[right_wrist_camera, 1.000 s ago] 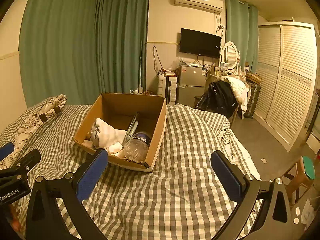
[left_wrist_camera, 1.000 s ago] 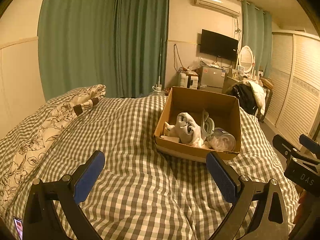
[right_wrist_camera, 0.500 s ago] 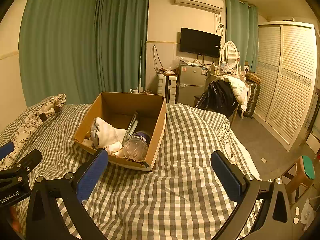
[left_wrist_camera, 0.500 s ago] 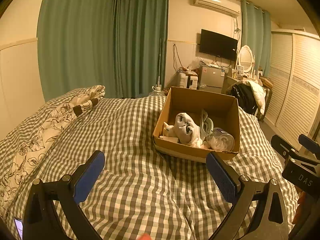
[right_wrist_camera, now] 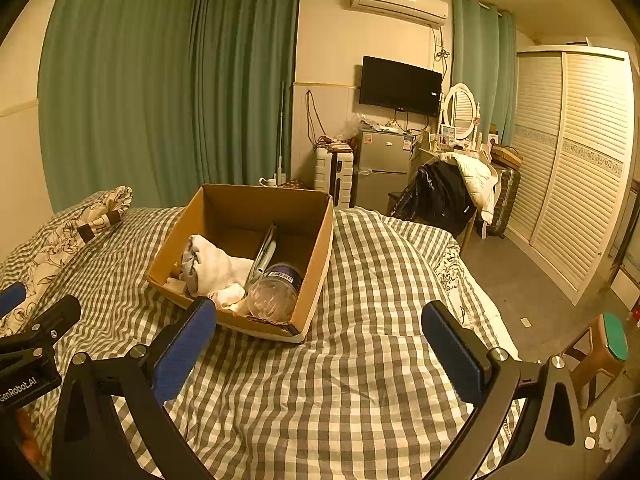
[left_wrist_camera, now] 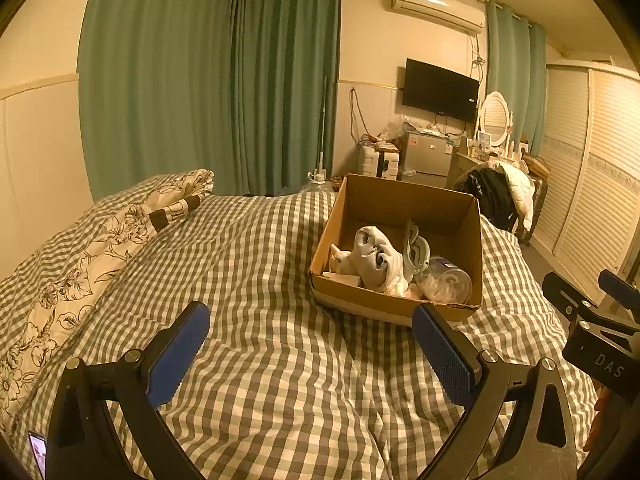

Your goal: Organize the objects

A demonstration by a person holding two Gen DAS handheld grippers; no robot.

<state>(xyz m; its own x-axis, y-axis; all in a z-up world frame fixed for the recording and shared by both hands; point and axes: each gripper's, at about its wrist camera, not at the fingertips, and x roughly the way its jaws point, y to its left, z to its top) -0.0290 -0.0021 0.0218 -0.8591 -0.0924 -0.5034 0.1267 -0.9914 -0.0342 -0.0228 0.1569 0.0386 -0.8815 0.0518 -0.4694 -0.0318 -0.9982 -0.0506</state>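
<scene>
An open cardboard box stands on the checked bed. Inside lie a bundled white cloth, a clear plastic jar on its side and a flat pale green item standing on edge. My left gripper is open and empty, held above the bed in front of the box. My right gripper is open and empty, just in front of the box's near corner. Each gripper shows at the edge of the other's view.
A floral pillow lies on the bed's left side. Beyond the bed are green curtains, a small fridge, a chair with clothes and a white wardrobe. A stool stands on the floor at right.
Both views have shifted very slightly; the box sits a touch lower and nearer. Both grippers stay open and empty.
</scene>
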